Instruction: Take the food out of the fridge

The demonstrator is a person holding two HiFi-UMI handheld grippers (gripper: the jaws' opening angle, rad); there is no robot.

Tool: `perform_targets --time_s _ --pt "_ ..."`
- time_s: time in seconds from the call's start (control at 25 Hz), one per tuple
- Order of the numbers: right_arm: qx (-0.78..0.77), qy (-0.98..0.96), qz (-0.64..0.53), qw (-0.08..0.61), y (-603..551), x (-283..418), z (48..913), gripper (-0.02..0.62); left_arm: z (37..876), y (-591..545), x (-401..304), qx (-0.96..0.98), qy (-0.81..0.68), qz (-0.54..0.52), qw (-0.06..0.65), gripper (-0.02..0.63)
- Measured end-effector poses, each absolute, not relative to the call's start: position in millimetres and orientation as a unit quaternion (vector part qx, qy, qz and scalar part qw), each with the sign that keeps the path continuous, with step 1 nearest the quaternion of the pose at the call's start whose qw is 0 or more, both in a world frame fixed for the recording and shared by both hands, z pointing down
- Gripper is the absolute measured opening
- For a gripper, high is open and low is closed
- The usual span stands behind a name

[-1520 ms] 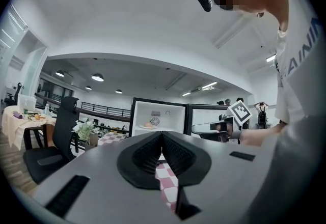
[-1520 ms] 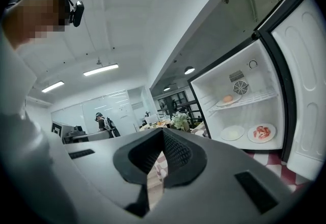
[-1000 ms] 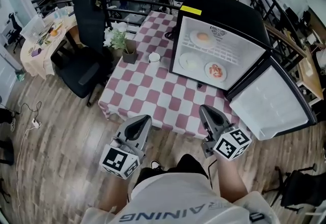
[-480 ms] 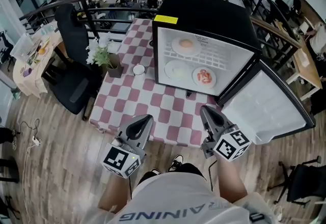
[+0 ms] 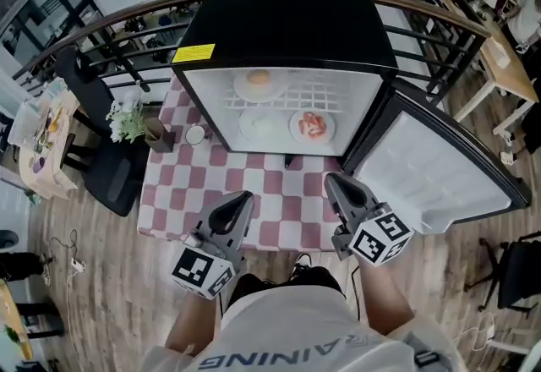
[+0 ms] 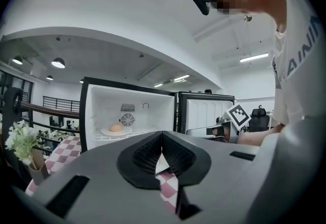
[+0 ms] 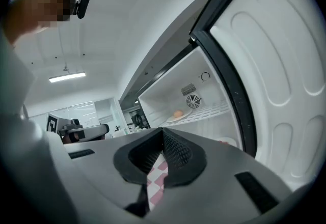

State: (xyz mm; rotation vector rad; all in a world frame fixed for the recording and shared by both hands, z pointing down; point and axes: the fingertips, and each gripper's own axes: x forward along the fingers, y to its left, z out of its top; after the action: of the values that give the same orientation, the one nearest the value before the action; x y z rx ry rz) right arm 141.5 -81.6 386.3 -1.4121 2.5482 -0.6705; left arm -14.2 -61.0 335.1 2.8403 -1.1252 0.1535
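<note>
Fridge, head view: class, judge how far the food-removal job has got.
Done: the fridge door stands open. In hand: nothing; left gripper and right gripper are both shut, empty, outside the fridge. Left: all three plates, the bun plate on the upper shelf, the pale plate and the red-topped plate below.

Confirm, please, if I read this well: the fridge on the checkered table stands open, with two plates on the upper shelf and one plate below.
Not quite: the shelves are swapped. The head view shows only the top plate on the upper shelf and two below it, a pale plate and a plate with red food. The fridge does stand open on the checkered table.
</note>
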Motion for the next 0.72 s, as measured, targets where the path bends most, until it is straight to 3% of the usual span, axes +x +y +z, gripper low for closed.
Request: perform_targets --time_s 0.4,0.72 --pt "-0.53 0.815 -0.22 0.08 -81 182 391 0.02 345 -80 28 0.95 -0.304 0.054 0.041 0.009" --pt "-0.587 0.774 -0.224 0.077 -70 164 390 0.02 344 -97 0 0.964 -0.259 0.03 0.057 0.009"
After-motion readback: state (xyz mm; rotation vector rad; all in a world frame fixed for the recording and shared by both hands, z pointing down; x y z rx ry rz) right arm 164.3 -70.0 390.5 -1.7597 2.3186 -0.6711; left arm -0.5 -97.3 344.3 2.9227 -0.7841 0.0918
